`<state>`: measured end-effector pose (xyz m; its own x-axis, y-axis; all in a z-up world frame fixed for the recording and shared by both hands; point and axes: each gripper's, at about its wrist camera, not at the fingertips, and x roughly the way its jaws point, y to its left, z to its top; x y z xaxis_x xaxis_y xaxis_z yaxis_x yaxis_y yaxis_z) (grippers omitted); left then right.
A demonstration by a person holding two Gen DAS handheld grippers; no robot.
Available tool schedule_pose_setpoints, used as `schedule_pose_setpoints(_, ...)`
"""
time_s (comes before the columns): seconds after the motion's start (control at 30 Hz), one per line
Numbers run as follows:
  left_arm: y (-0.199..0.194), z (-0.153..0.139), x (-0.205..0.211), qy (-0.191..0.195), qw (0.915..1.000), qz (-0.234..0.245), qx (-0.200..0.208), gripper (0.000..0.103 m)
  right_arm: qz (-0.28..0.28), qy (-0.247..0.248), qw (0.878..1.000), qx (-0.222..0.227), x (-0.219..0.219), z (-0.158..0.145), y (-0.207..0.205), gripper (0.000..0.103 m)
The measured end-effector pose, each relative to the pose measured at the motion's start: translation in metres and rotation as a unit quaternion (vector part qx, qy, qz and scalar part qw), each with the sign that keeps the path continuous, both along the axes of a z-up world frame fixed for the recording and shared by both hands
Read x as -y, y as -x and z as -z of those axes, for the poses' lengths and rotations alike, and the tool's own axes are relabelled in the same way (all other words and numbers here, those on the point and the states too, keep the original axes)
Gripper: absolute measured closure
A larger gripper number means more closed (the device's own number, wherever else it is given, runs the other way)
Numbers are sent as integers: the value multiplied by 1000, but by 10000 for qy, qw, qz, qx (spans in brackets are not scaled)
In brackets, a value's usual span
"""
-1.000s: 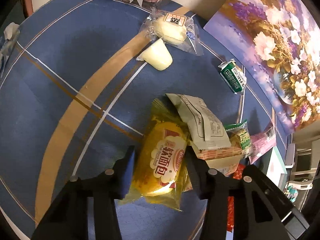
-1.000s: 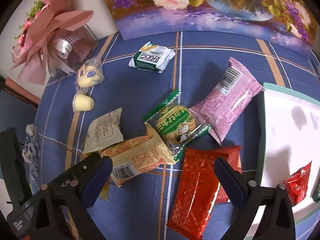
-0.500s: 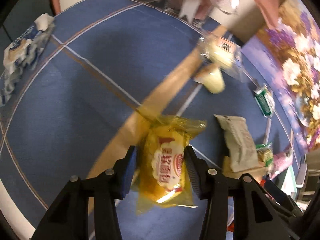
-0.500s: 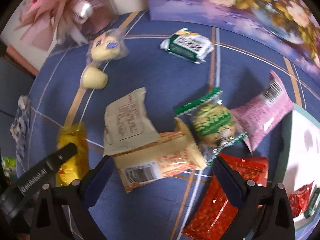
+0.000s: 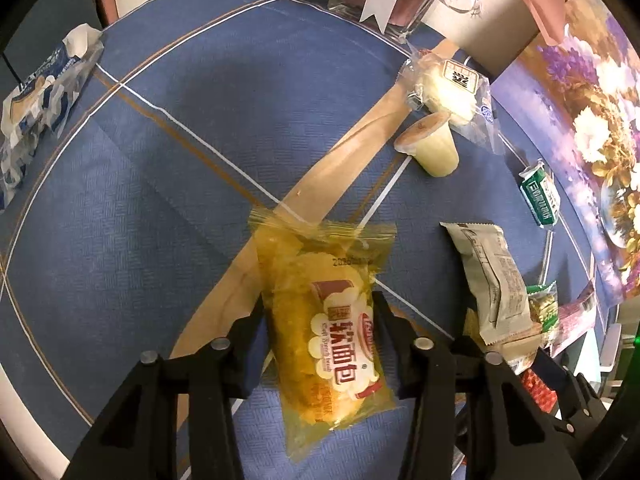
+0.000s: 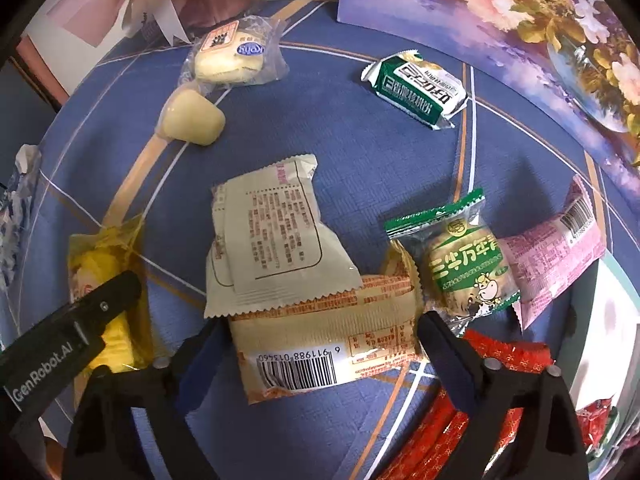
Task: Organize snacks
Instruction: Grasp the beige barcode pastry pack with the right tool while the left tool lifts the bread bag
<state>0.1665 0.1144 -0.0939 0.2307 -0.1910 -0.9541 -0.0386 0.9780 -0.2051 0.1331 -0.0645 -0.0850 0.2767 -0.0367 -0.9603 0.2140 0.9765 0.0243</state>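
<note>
Left gripper (image 5: 320, 344): jaws closing, both pads pressed on the yellow bread packet (image 5: 328, 332) above the blue tablecloth (image 5: 160, 200).
Right gripper (image 6: 320, 344): jaws closing around the beige barcode packet (image 6: 332, 344); contact apparently not yet made.
In the way: a cream wrapper (image 6: 268, 240) overlaps its far edge; the green biscuit pack (image 6: 460, 264) crowds its right end.
Far left: jelly cup (image 6: 192, 120).

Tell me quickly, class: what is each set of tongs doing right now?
Left tongs: closing, pads pressed on the yellow bread packet.
Right tongs: closing around the beige barcode packet, not clearly gripping it yet.
</note>
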Motion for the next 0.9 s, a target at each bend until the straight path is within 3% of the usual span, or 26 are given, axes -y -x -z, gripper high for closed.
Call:
schedule_pose_setpoints(0.13, -4, -5, 9, -9, 10000, -24, 5, 60, 53, -139, 9997, 216, 1, -14, 14, 27)
schedule_pose_setpoints(0.4, -2, -34, 17, -78, 9995, 84, 300, 61, 276, -523, 9968, 531, 10, -45, 44, 27)
schedule_pose_setpoints(0.67, 15, -78, 31, -42, 9963, 313, 801, 61, 735, -682, 9909, 894, 46, -82, 79, 27)
schedule_pose_setpoints(0.9, 32, -113, 77, 173, 9885, 848, 1240, 61, 1512, -609, 9808, 1074, 106, -97, 102, 27)
